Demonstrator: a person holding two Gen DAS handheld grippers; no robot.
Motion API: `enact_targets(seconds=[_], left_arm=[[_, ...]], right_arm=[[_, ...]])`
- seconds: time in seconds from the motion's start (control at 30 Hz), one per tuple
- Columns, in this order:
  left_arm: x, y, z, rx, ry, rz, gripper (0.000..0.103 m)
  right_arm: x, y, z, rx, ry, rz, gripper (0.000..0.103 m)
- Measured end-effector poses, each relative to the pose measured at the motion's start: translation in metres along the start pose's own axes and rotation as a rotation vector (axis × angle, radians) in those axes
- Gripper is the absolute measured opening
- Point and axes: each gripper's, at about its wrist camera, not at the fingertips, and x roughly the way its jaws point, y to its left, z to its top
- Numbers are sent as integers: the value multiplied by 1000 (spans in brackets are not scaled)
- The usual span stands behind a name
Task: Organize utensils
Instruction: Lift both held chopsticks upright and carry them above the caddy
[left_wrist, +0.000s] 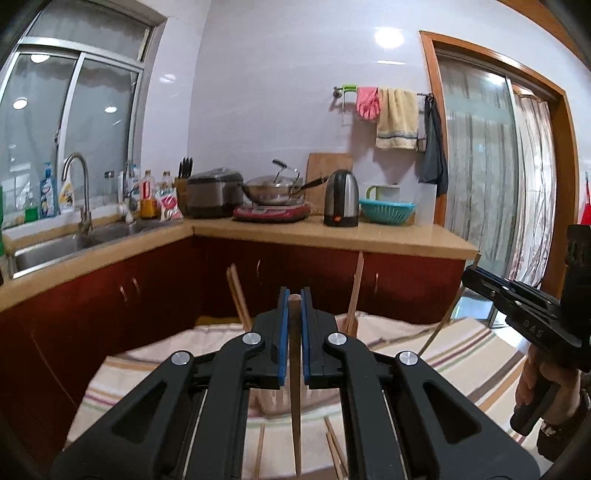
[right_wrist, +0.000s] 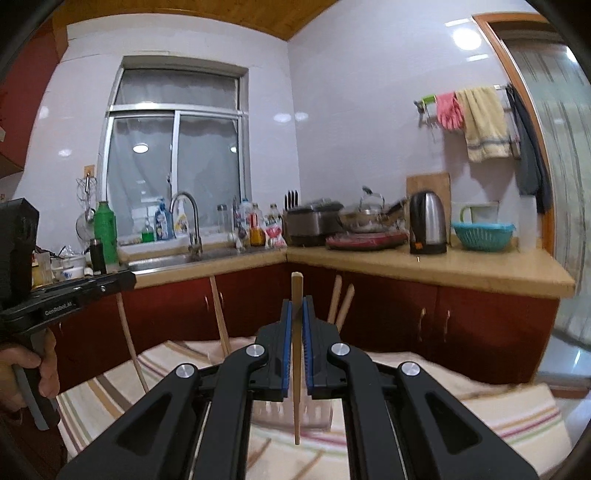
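The clear holder (right_wrist: 291, 411) is largely hidden behind the right gripper (right_wrist: 295, 314), so what it contains cannot be told. The held chopstick (left_wrist: 294, 398) runs off the left wrist view's bottom edge. Loose chopsticks (left_wrist: 334, 454) on the striped cloth (left_wrist: 461, 369) are cut off likewise.

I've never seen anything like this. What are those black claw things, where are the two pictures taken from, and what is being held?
No robot here: a person holds a hand-held gripper in each hand, each with a camera looking along its two fingers. One picture is from the left hand-held gripper, the other from the right hand-held gripper. Each is shut on one wooden chopstick, held upright. Below lies a striped cloth with loose chopsticks and a clear holder that already has some standing in it.
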Motion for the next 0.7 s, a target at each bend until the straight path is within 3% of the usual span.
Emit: enact_targets(seconds=[0.2,0.43,0.57,0.7], left_arm=[[13,4,45,2,-77,-14,6],[29,6,94,19,-204,26,6],[44,5,101,39,-240,62,6],[70,8,90,26,-221,77,6]], right_arm=[[20,-3,38,-20,-58,11,6],[49,-9,61,-28,-90,4,6],[71,-15,57,-27,-68,-6,6],[92,-21,45,-10,-34,-15,6]])
